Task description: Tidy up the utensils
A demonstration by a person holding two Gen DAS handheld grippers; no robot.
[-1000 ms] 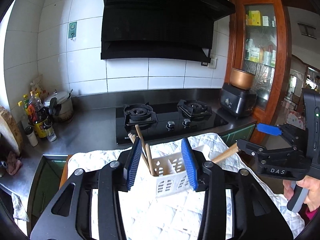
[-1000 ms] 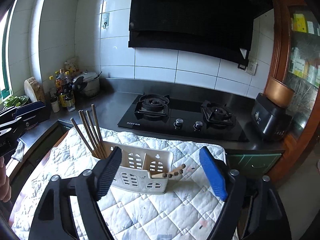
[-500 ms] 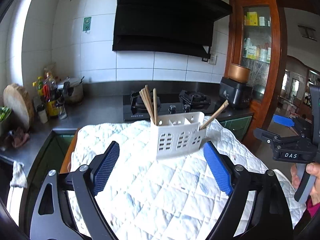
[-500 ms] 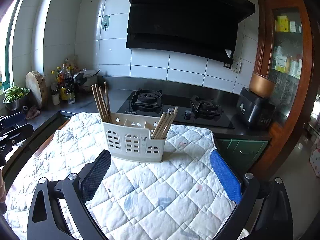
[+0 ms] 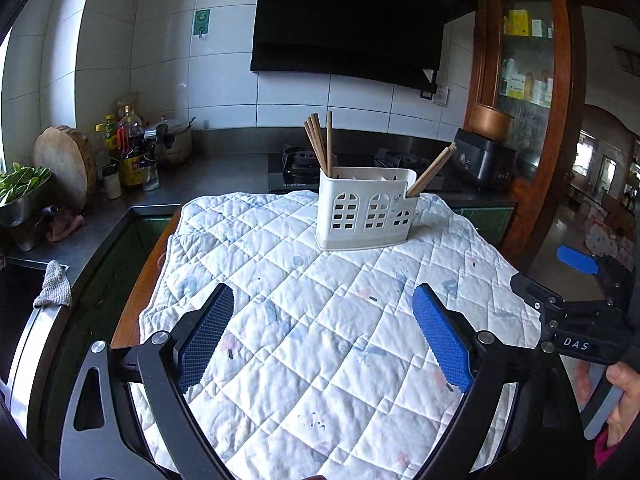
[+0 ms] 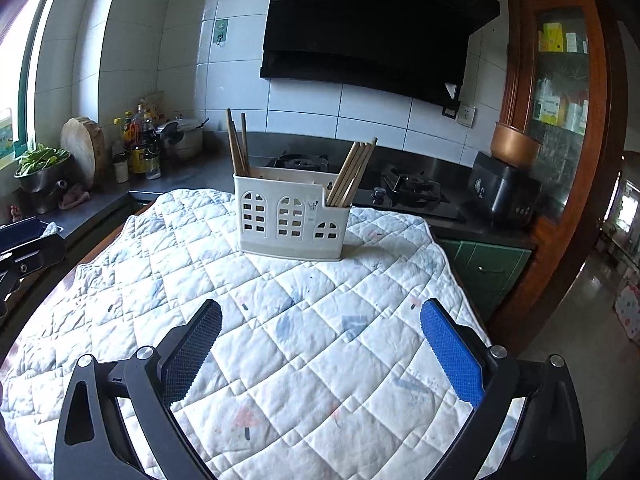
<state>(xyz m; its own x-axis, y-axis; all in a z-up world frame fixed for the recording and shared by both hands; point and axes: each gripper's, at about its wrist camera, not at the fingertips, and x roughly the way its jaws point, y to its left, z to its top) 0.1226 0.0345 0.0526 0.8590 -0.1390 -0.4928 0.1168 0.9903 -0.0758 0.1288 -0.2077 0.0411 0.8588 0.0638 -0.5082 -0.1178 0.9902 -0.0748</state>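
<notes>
A white plastic utensil holder [image 5: 366,214] stands upright on the quilted cloth [image 5: 320,320]; it also shows in the right wrist view [image 6: 292,218]. Several wooden chopsticks [image 5: 320,142] stand in its left compartment and several more [image 5: 432,170] lean in its right one. In the right wrist view the left bundle [image 6: 238,144] and right bundle [image 6: 354,172] show too. My left gripper [image 5: 322,336] is open and empty, well back from the holder. My right gripper [image 6: 320,354] is open and empty, also well back, and shows at the left wrist view's right edge [image 5: 576,280].
A gas hob [image 6: 404,192] and steel counter lie behind the cloth. Bottles [image 5: 128,148], a pot, a wooden block [image 5: 66,164] and a bowl of greens [image 5: 20,196] stand at the left. A black appliance [image 5: 484,164] and a wooden cabinet [image 5: 520,80] are at the right.
Both grippers pulled back and away from the holder, which now stands farther off on the cloth. The left gripper's jaws, which were close around the holder, have opened wide.
</notes>
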